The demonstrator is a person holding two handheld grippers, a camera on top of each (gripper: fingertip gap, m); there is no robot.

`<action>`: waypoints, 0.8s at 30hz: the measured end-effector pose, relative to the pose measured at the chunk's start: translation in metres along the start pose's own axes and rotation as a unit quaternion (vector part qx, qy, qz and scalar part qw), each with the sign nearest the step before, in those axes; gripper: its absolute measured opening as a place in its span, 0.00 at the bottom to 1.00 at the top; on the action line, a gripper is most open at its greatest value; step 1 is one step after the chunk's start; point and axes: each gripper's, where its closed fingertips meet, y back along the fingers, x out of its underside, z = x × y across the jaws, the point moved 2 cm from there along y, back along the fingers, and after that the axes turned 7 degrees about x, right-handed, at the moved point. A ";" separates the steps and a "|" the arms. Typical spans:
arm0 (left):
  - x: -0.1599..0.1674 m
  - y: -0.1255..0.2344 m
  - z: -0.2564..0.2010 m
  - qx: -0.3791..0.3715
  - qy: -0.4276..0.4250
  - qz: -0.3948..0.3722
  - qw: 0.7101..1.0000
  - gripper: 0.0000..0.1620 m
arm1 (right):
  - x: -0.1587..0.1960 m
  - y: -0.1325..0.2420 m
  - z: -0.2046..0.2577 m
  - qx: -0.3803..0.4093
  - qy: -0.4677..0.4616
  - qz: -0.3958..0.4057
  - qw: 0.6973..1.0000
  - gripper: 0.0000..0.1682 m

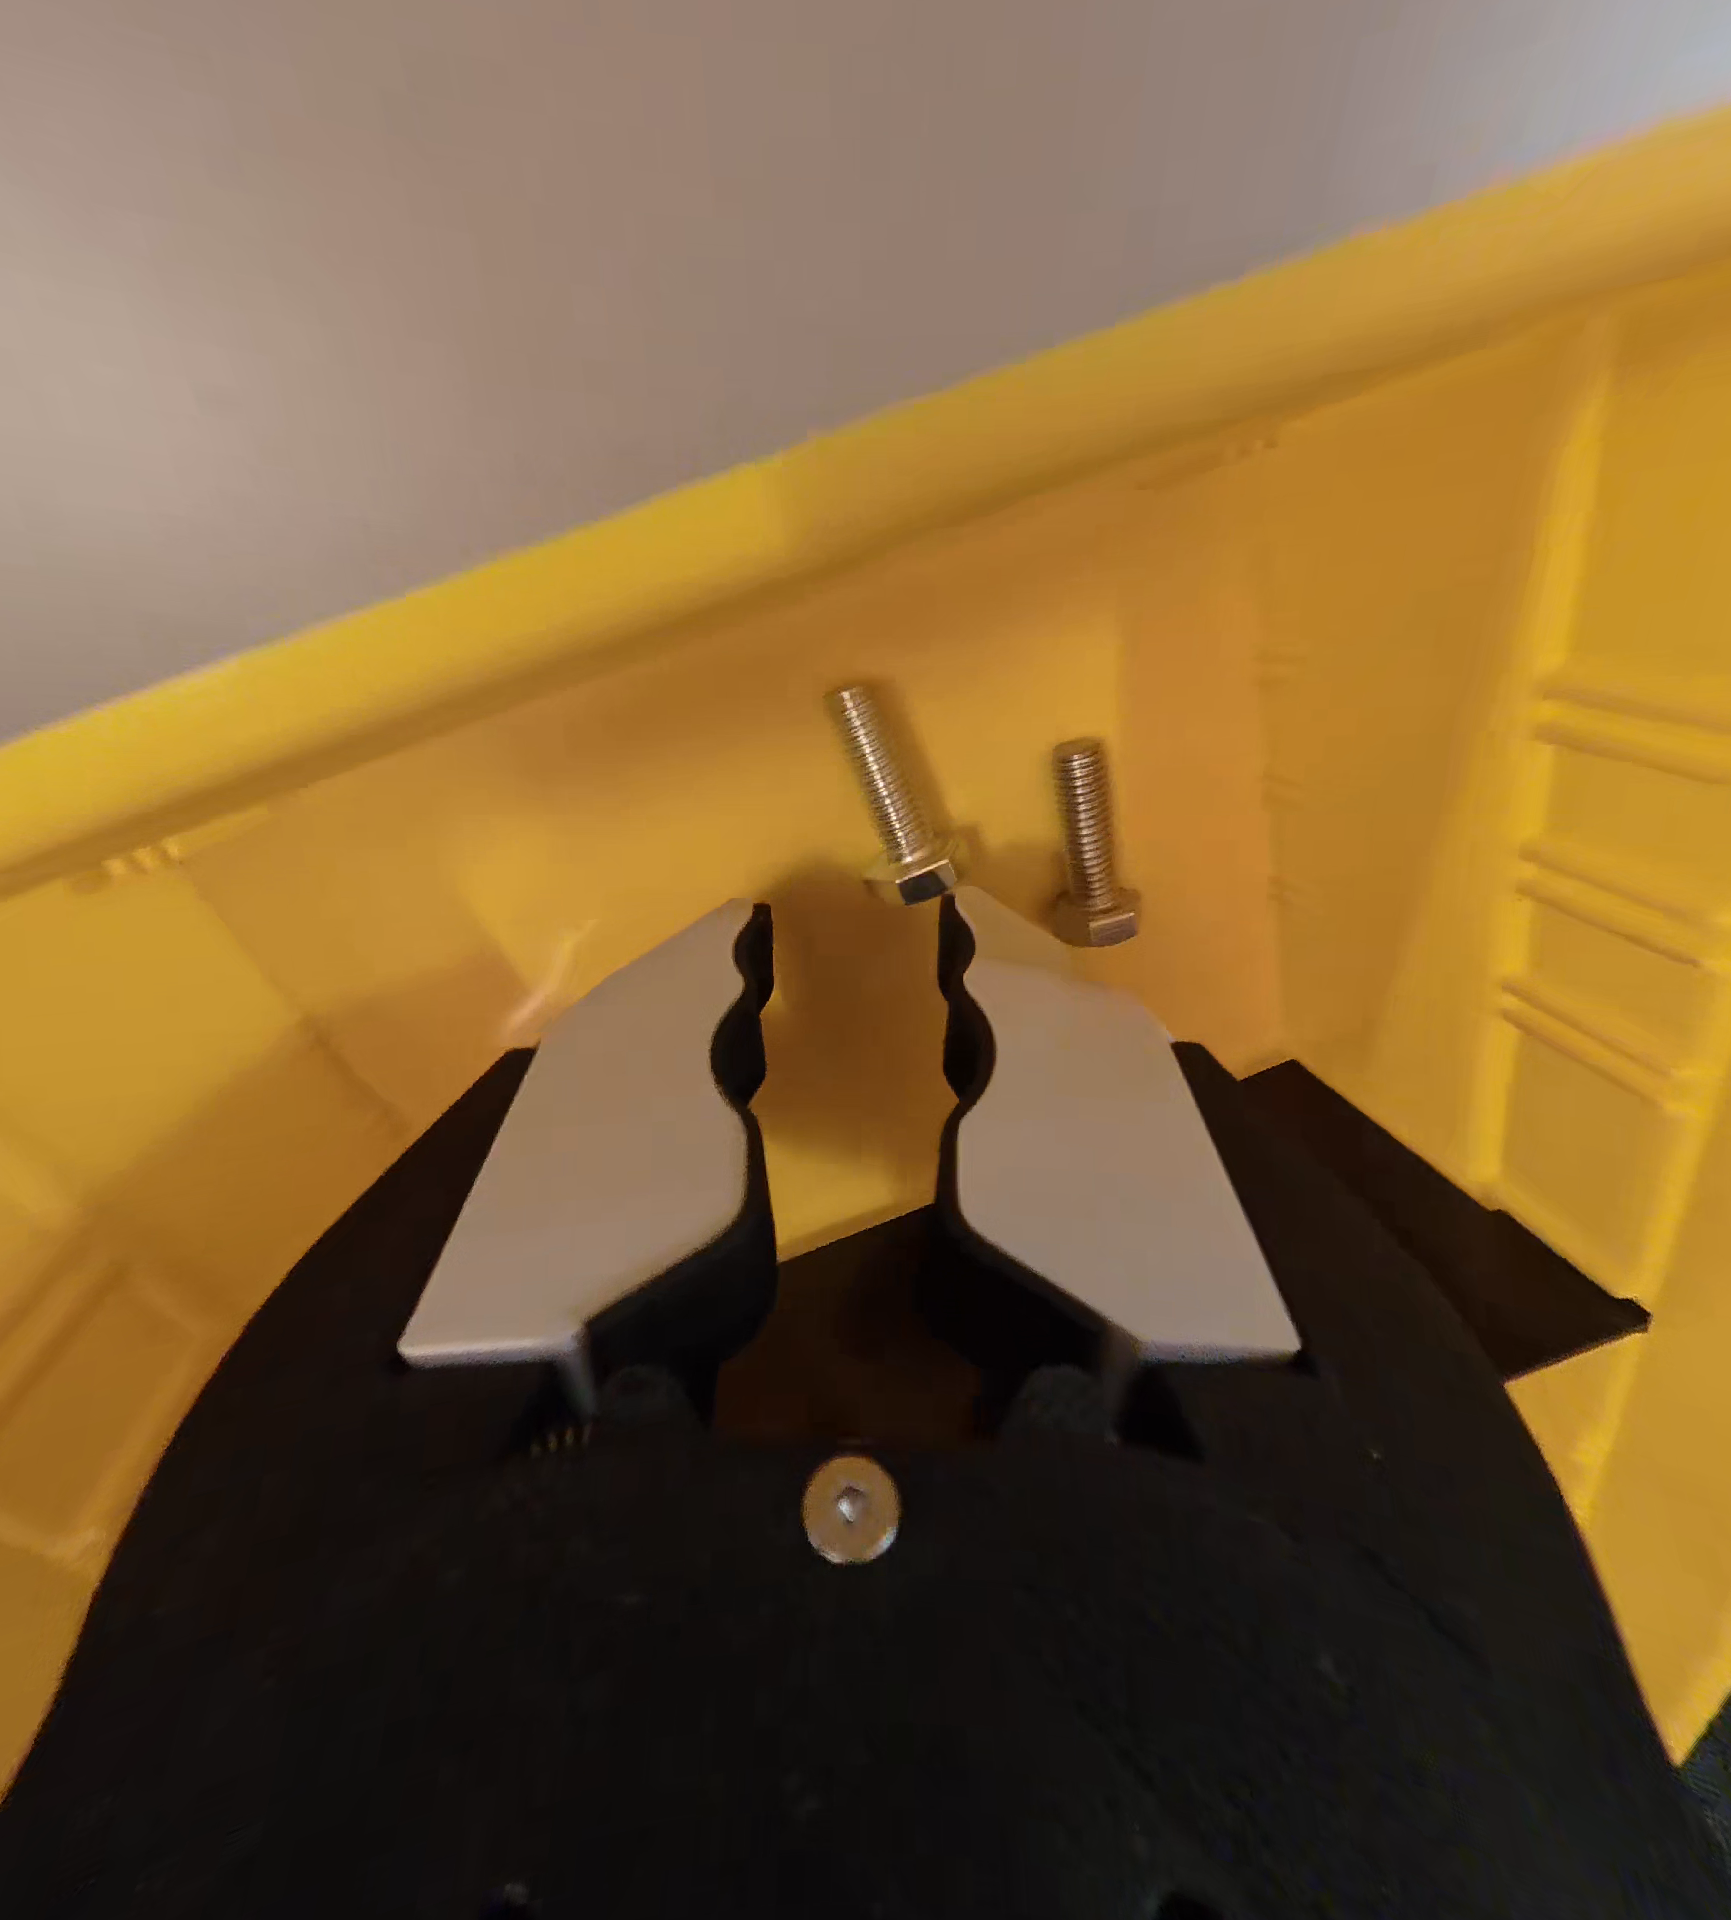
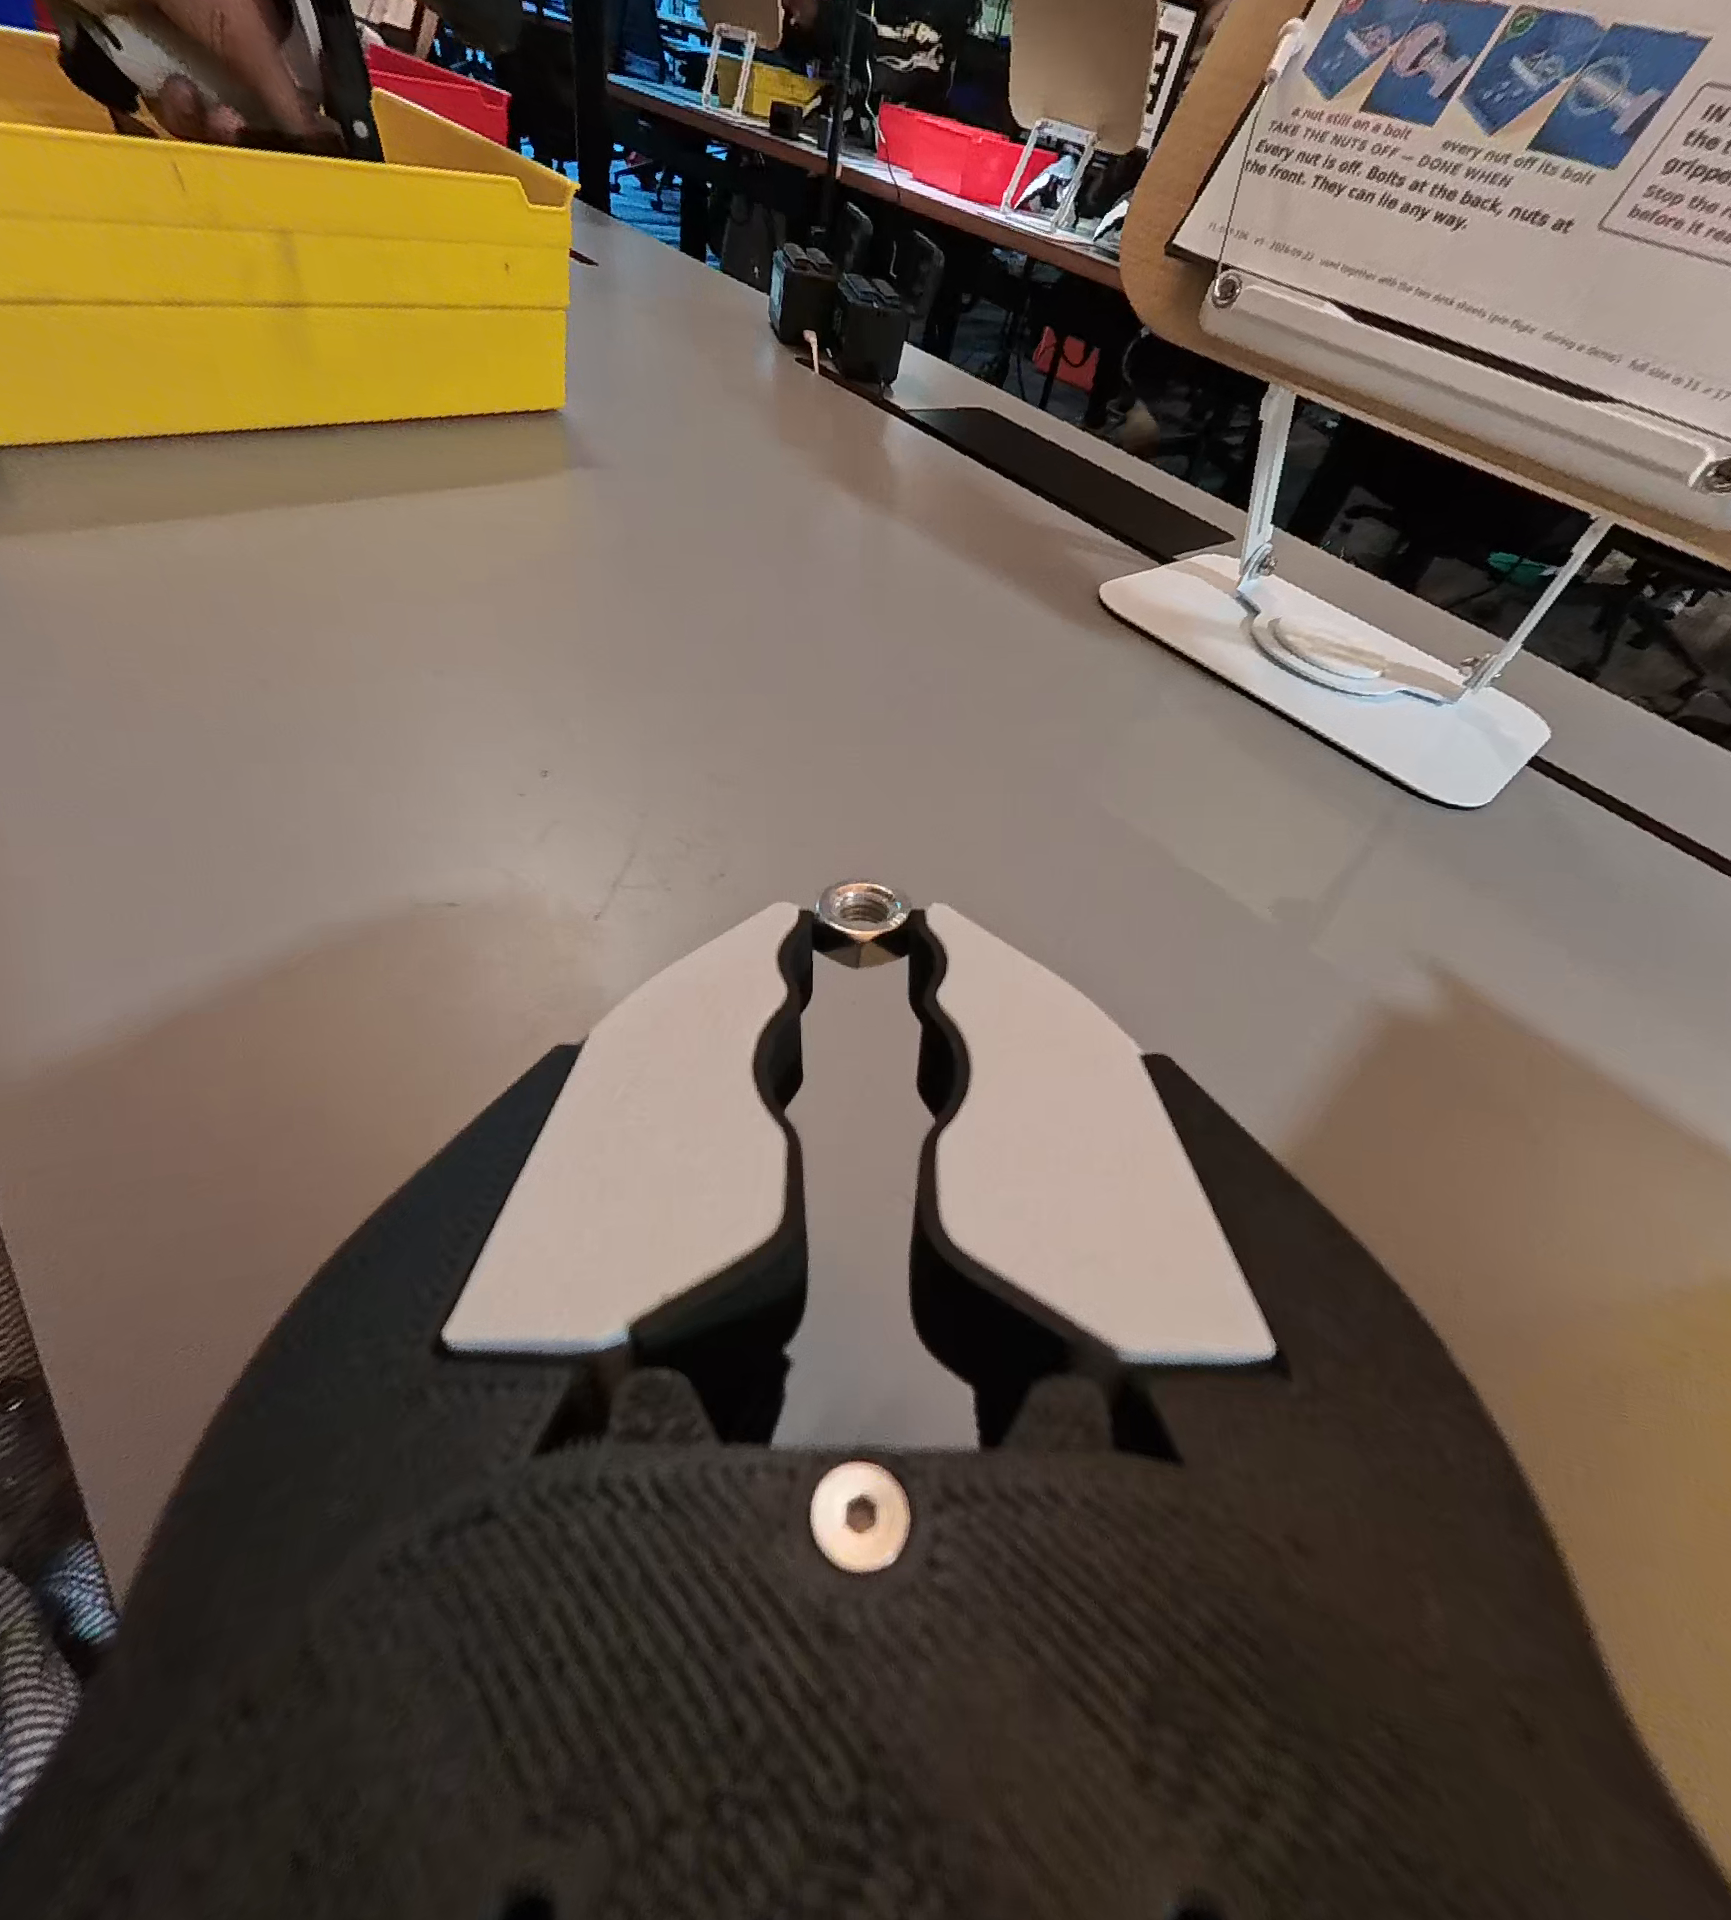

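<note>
In the left wrist view my left gripper [image 1: 850,912] is open and empty, reaching down inside a yellow bin [image 1: 632,665]. Two silver hex bolts lie on the bin's floor just beyond the tips. The nearer bolt [image 1: 892,800] has its head against my right fingertip [image 1: 986,935]. The second bolt [image 1: 1089,842] lies a little to the right, apart from the fingers. In the right wrist view my right gripper [image 2: 861,925] is shut on a small silver hex nut [image 2: 861,906], held at the fingertips low over the grey table [image 2: 528,675].
The yellow bin [image 2: 237,281] stands at the table's far left, with a hand and the other gripper [image 2: 217,83] inside it. A printed sheet on a white stand [image 2: 1360,665] stands at the right. Red bins [image 2: 944,156] sit on tables behind. The tips of one gripper are about 55 centimeters away from the tips of the other.
</note>
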 end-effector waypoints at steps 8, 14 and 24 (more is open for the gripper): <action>-0.010 -0.004 -0.006 0.042 0.031 -0.021 0.998 0.20 | 0.001 -0.001 0.000 -0.001 -0.001 0.005 1.000 0.11; -0.012 -0.003 -0.001 0.050 0.053 -0.025 0.997 0.21 | 0.002 -0.002 0.001 -0.001 0.005 0.012 1.000 0.11; -0.004 0.002 0.005 0.034 0.045 -0.009 0.998 0.14 | 0.003 -0.003 0.003 -0.002 0.012 0.013 1.000 0.11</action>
